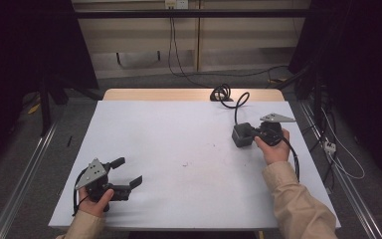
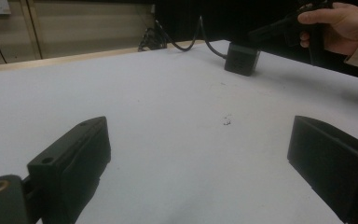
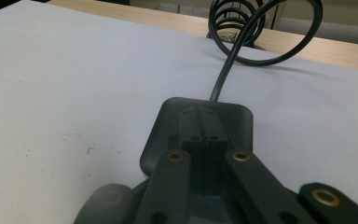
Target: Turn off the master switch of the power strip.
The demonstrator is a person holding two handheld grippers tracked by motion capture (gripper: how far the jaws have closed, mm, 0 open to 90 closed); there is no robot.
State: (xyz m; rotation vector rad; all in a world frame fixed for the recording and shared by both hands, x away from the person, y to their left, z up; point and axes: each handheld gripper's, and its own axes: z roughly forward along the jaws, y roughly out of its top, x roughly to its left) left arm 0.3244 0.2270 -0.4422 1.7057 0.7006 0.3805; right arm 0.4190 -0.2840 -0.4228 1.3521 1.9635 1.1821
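Right now the right hand-held gripper (image 1: 252, 133) sits at the right side of the desk (image 1: 179, 134), its jaws drawn together and resting on top of a small dark box (image 1: 241, 135) — in the right gripper view the jaws lie shut side by side over the box's (image 3: 242, 116) rounded top, though whether they pinch any part of it cannot be told. A black cable (image 1: 237, 102) runs from the box toward the far edge of the desk, where it ends in a loose coil (image 1: 221, 92); the same coil (image 3: 235, 21) shows just beyond the box in the right gripper view. The left hand-held gripper (image 1: 129, 172) is held low over the near left corner of the desk, well apart from the box, its jaws spread wide with nothing but bare white desk between them. From the left gripper view the box (image 2: 241, 58) stands far off, with the other hand (image 2: 335, 25) above it.
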